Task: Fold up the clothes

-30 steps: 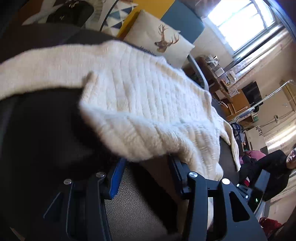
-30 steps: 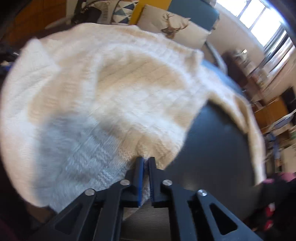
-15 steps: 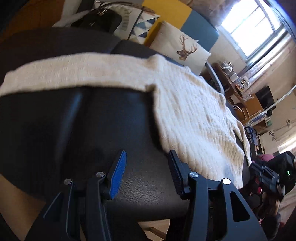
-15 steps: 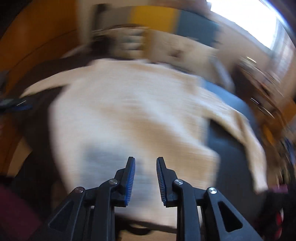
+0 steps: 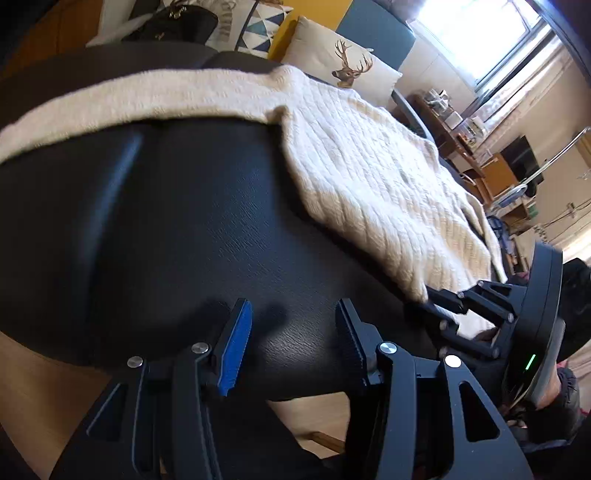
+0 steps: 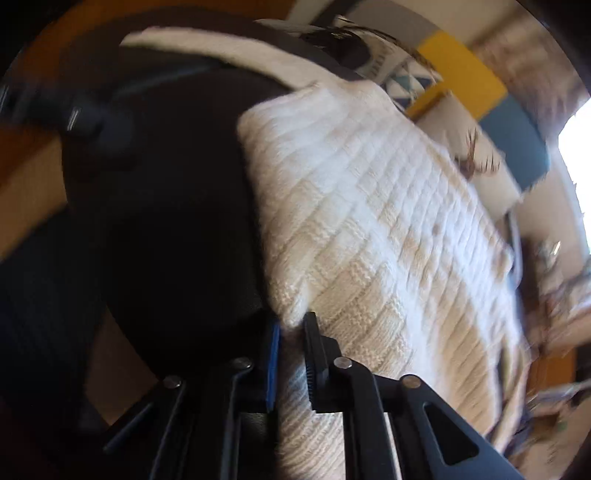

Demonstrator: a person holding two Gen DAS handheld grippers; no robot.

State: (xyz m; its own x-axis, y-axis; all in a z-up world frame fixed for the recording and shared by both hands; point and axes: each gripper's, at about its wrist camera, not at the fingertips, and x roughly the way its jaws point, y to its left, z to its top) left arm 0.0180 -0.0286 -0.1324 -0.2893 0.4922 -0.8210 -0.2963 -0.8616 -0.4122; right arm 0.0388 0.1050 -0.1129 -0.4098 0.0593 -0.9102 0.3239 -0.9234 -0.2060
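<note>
In the right wrist view the right gripper [image 6: 291,328] is seen at six o'clock with its jaws closing on the near corner of the cream knitted sweater [image 6: 388,240]; the knit lies between the blue pad and the black pad, which press on it. In the left wrist view the left gripper [image 5: 291,328] is seen at six o'clock with its jaws standing apart and nothing between them; only the black leather cushion [image 5: 166,221] is found beneath the fingertips. From there the sweater is spread toward one and two o'clock over the cushion, lying flat, with one sleeve [image 5: 129,99] stretched along the far edge toward ten o'clock; the other gripper is seen at four o'clock of this view, at the sweater's near corner. Beyond the cushion, at twelve to one o'clock, a white pillow with a deer print [image 5: 347,66] is propped against a yellow and blue backrest; a black handbag [image 5: 173,24] is set at eleven o'clock; a bright window [image 5: 480,33] is seen farthest off at two o'clock, above cluttered wooden shelves [image 5: 465,129].
</note>
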